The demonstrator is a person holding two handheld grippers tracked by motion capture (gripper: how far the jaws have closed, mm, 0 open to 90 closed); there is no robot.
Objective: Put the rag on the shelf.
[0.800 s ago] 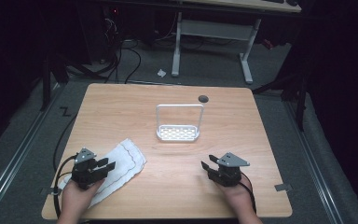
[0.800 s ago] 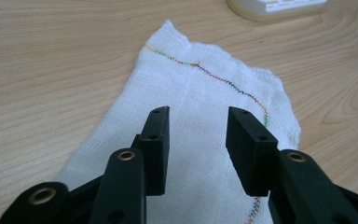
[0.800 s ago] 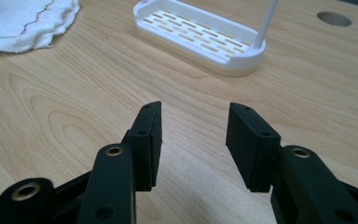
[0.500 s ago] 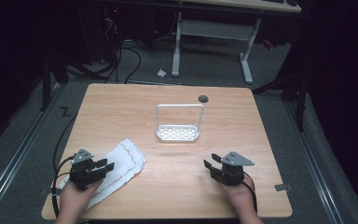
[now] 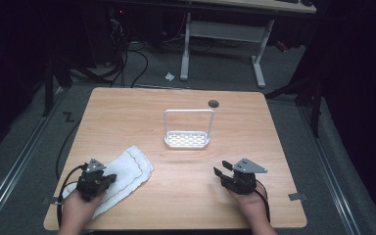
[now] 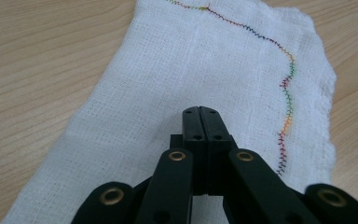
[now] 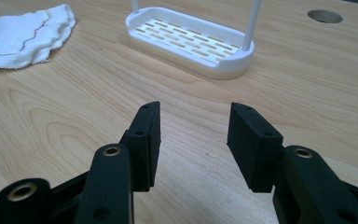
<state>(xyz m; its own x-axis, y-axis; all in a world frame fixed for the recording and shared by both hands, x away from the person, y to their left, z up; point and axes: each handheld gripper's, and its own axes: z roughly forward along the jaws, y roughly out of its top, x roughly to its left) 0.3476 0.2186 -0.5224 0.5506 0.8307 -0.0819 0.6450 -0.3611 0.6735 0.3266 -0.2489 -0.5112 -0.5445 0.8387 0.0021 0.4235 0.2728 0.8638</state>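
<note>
Light brown wood makes up the big table (image 5: 254,127), the largest thing here. A small dark round hole (image 5: 213,104) sits near its far edge.

Next in size is the white cloth (image 5: 127,171). It lies flat on the table at the near left side. A wavy line of coloured stitches (image 6: 286,93) runs along one edge of it.

A white plastic rack (image 5: 187,139) with a tall loop handle stands in the middle of the table, well apart from the cloth.

The left gripper (image 5: 94,180) hangs right over the cloth. Its two black jaws are pressed together, with nothing between them.

The right gripper (image 5: 230,172) is over bare wood at the near right. Its jaws stand apart and hold nothing.
</note>
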